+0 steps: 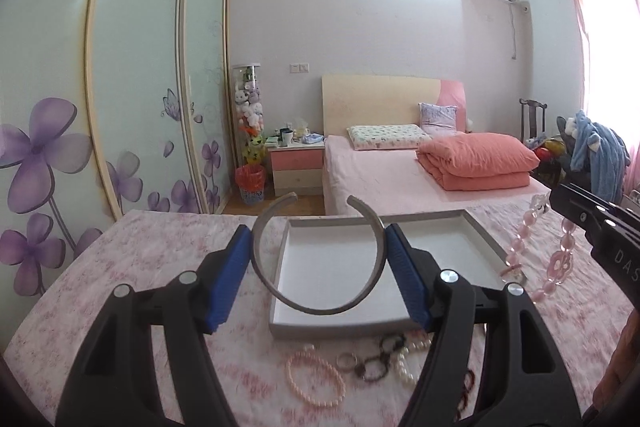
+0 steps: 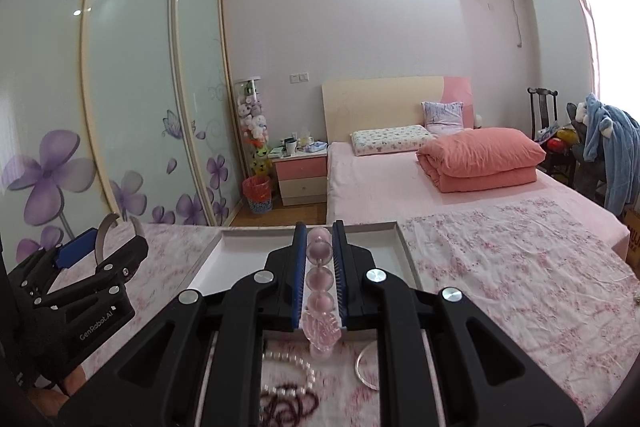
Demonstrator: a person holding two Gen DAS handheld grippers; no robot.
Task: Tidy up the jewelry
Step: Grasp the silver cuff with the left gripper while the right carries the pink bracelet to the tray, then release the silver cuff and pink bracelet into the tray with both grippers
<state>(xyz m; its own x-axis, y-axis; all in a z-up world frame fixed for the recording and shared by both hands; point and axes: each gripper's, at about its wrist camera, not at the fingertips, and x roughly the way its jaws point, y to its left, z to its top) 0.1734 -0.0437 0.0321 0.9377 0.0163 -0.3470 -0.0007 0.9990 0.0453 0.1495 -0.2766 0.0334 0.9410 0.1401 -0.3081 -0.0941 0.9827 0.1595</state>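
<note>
Table point(image 1: 132, 267) under a pink floral cloth fills the near ground; a bed with a folded coral quilt lies far beyond it; a flowered wardrobe runs down the left.

Shallow white tray point(image 1: 340, 323) sits open at the table's middle, its floor bare as far as can be seen; in the right wrist view the tray point(image 2: 404, 247) lies just past the fingertips.

Left gripper point(image 1: 320, 267) clamps a grey open bangle point(image 1: 280, 291) across its width; the blue pads point(image 1: 232, 275) press on its outer sides, the bangle's gap facing far; the bangle hangs above the tray's near half, not resting on it. Same gripper shows at the left of the right wrist view point(image 2: 116, 247), bangle point(image 2: 102, 239) standing up between the fingers.

Right gripper point(image 2: 320, 267) is nearly closed on a pink bead necklace point(image 2: 319, 287); a run of round beads is pinched along the pads; from the left wrist view the necklace point(image 1: 560, 259) dangles in a loop off the tray's right edge.

Loose pieces on the near cloth, short of the tray: a pale pink bead bracelet point(image 1: 316, 379), a small ring point(image 1: 346, 361), a dark linked chain point(image 1: 380, 355), a white pearl strand point(image 1: 408, 363); a thin silver bangle point(image 2: 366, 363) at near right.

Step in hand, as judged: both pieces lifted, carry to the tray under way; next calls for lowering each over the tray floor, then releasing, the necklace loop gathered inside the rim.
</note>
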